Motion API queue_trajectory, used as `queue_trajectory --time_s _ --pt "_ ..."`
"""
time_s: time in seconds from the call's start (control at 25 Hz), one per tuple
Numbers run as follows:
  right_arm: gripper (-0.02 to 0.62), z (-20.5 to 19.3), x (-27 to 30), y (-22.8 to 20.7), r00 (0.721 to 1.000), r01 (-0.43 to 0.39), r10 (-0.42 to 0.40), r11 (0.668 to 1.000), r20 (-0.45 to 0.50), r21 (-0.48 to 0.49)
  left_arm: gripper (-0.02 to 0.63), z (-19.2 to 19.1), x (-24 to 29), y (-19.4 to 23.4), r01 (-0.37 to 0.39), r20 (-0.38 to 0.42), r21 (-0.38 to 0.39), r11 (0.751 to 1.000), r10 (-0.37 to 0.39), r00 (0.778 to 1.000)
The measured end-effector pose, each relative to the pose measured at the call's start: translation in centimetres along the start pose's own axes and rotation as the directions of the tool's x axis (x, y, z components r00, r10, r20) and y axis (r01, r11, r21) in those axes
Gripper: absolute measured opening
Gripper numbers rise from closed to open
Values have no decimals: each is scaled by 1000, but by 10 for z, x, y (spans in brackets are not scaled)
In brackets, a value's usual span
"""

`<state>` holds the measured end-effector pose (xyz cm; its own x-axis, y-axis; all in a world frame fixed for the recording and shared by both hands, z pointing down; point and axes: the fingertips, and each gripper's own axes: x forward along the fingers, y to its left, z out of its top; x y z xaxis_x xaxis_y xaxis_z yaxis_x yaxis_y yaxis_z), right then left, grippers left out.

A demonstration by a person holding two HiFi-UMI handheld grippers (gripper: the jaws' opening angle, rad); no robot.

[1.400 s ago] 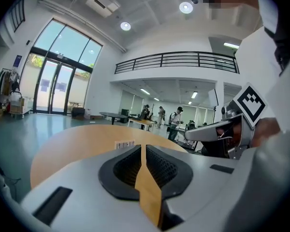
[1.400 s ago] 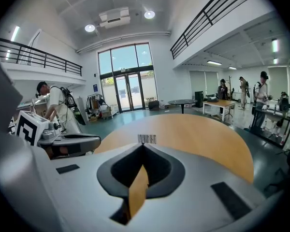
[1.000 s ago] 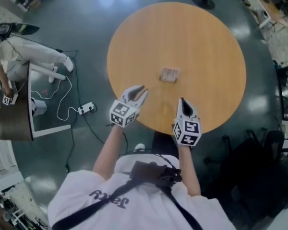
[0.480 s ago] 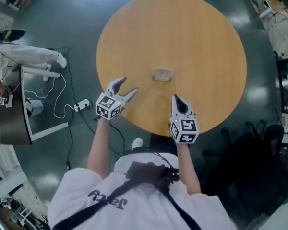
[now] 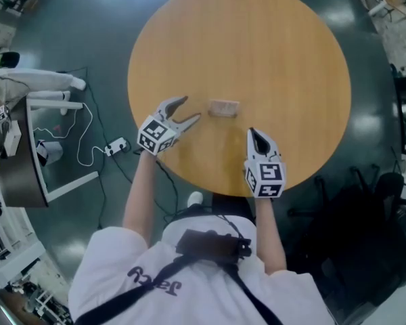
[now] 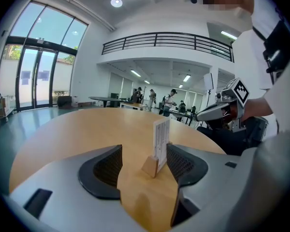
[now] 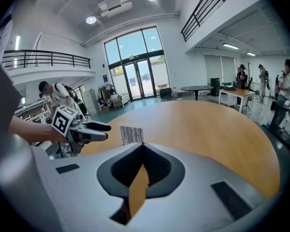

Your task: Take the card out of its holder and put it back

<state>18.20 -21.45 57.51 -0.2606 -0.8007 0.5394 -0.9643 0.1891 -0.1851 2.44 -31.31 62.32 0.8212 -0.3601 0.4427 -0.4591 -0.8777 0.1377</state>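
Observation:
A white printed card (image 5: 223, 107) stands upright in a small wooden holder (image 6: 150, 166) near the middle of the round wooden table (image 5: 277, 46). My left gripper (image 5: 189, 107) is just left of it and its jaws have just been opening. They stand wide apart with nothing pressed between them. In the left gripper view the card (image 6: 161, 137) rises just ahead of the gap of the left gripper (image 6: 144, 150). My right gripper (image 5: 253, 133) hovers over the near table edge, shut and empty. The right gripper view has the card (image 7: 132, 134) just past its closed tips (image 7: 142, 145).
The table's near rim lies under both grippers. On the dark floor to the left are a power strip (image 5: 120, 145) with a white cable and a white frame (image 5: 54, 181). Dark chairs (image 5: 372, 202) stand at the right. People stand far off in the hall.
The left jaws went from nearly closed to wide open. The left gripper now sits closer to the card, and the right gripper has shifted slightly along the near edge.

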Motion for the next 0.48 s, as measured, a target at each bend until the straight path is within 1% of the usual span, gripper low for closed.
queue_trajectory --time_s 0.2,0.28,0.48 --pt "12 2 1 -10 1000 3 -3 1000 3 -2 296 6 27 -17 119 -28 22 993 -118 993" --pt "12 4 3 -12 1000 2 -2 1000 11 2 291 8 37 -22 167 -34 31 985 -166 986" --pt "12 -1 6 -18 1000 8 -8 1000 -4 10 281 14 53 -35 261 -42 73 963 -258 965"
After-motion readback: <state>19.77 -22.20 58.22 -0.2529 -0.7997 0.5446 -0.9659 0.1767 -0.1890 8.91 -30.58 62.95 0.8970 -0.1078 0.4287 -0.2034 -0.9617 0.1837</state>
